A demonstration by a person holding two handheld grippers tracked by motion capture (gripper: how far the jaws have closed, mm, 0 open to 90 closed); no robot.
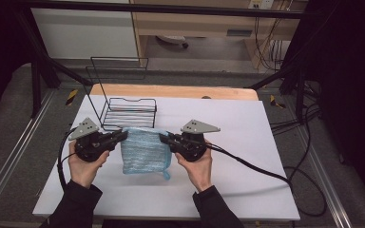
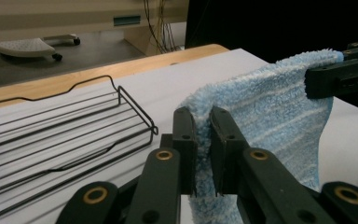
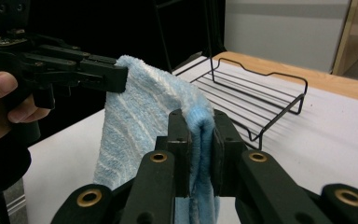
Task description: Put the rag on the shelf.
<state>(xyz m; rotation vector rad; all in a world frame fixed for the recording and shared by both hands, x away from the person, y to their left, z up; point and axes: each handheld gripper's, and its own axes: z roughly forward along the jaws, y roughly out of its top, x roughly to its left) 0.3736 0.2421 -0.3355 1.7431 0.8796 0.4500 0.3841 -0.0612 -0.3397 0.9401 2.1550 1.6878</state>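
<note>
I see nothing in the rack [image 1: 128,112]. My left claw [image 1: 122,135] and right claw [image 1: 164,139] each pinch a top corner of the towel [image 1: 145,152]. Its lower edge rests on the tabletop [image 1: 247,142].

Black sleeves [image 1: 76,204], black brass-riveted grippers [image 1: 118,136]

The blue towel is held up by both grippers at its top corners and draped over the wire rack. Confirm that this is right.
Not quite. The blue towel is held at its top corners by the left gripper and right gripper, but it isn't draped over the wire rack; it hangs in front of it, apart, as the left gripper view shows.
</note>
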